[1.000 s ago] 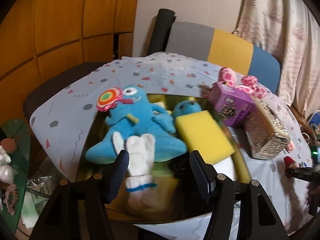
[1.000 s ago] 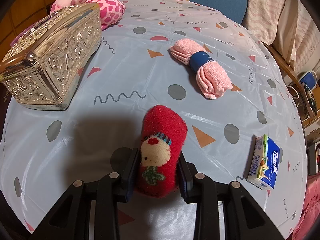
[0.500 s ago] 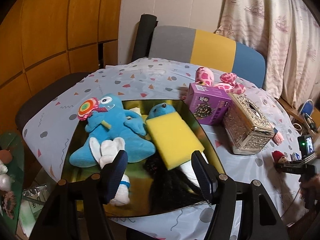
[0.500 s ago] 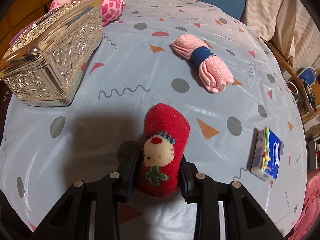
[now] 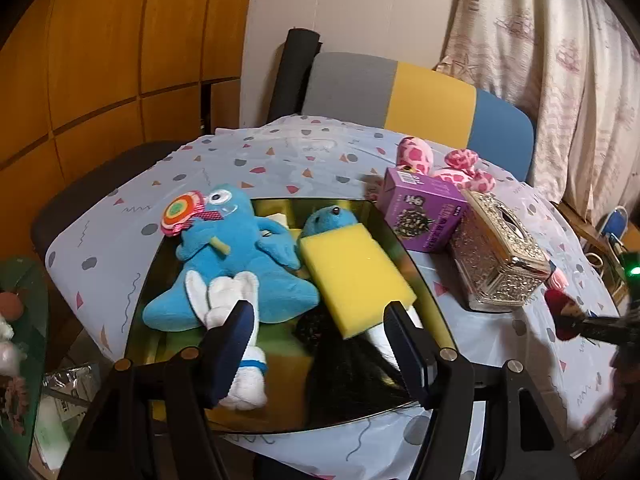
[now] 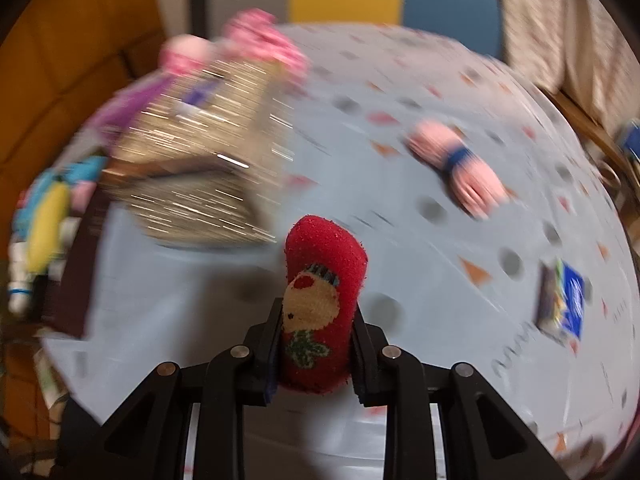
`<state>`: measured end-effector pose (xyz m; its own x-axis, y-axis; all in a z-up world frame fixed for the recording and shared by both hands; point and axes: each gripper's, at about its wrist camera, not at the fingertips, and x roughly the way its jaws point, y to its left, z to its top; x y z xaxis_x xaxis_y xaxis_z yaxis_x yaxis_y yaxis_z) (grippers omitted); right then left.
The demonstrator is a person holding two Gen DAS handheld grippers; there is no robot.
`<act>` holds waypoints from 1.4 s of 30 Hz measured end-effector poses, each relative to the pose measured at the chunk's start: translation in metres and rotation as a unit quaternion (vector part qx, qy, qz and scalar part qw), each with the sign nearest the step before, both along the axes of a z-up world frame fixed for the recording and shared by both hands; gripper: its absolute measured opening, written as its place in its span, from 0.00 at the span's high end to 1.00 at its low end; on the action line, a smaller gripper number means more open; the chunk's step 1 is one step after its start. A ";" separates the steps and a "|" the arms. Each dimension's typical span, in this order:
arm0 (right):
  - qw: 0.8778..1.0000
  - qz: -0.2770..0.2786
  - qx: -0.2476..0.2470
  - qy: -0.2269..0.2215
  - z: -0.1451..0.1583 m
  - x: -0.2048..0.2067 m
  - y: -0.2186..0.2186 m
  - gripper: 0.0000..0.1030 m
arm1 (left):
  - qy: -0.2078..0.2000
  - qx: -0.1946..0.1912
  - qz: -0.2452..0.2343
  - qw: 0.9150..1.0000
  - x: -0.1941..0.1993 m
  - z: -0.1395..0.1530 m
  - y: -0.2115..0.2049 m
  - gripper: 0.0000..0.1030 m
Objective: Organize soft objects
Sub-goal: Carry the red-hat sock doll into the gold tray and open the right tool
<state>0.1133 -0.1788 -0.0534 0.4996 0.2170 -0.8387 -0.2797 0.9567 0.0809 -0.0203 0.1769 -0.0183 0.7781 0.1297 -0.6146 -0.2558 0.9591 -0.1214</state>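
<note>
Right hand-held gripper (image 6: pixel 316 344): clenched tight on the red sock roll (image 6: pixel 322 304). Its jaws have just been closing, and the roll is squeezed between them. It shows at 6 o'clock in the right wrist view.
Red sock roll: it stands up between the two black fingers, with a little cream face and a green leaf on its front. It looks lifted off the bench (image 6: pixel 224 304). In the left wrist view it is a small red blob at 3 o'clock.
Left hand-held gripper (image 5: pixel 318 344): released. Its jaws have just been opening. They stand wide apart above the near end of the tray (image 5: pixel 416 248), and nothing is pinched between them.
Tray: a shiny gold tray in the middle of the left wrist view, full of soft things.
Blue plush monster (image 5: pixel 236 256): lies in the tray at about 9 o'clock and holds a bright lollipop.
White sock roll (image 5: pixel 236 320): lies on the monster's lower part, partly behind the left finger.
Yellow sponge (image 5: pixel 356 276): lies in the tray, just right of the monster. A small blue plush head (image 5: pixel 330 218) peeks out at its far end.
Pink sock roll (image 6: pixel 460 168): lies on the bench at 2 o'clock in the right wrist view, blurred, with a blue band round its middle.
Pink spotted plush (image 5: pixel 444 164): sits on the bench at 1 o'clock in the left wrist view, behind the purple box (image 5: pixel 424 216).
Silver box (image 5: pixel 500 256): stands just right of the purple box.
Blue tissue pack (image 6: pixel 564 304): lies at 3 o'clock in the right wrist view.
</note>
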 end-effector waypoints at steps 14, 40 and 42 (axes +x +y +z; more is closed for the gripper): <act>0.948 0.309 0.063 -0.049 0.068 -0.063 0.220 0.74 | -0.036 -0.027 0.130 0.990 -0.032 0.013 0.090 0.32; 0.947 0.306 0.095 -0.013 0.027 -0.065 0.269 0.55 | -0.028 -0.028 0.118 0.992 -0.036 0.005 0.087 0.30; 0.950 0.297 0.097 -0.024 0.030 -0.067 0.262 0.55 | -0.028 -0.023 0.105 0.994 -0.034 0.006 0.078 0.29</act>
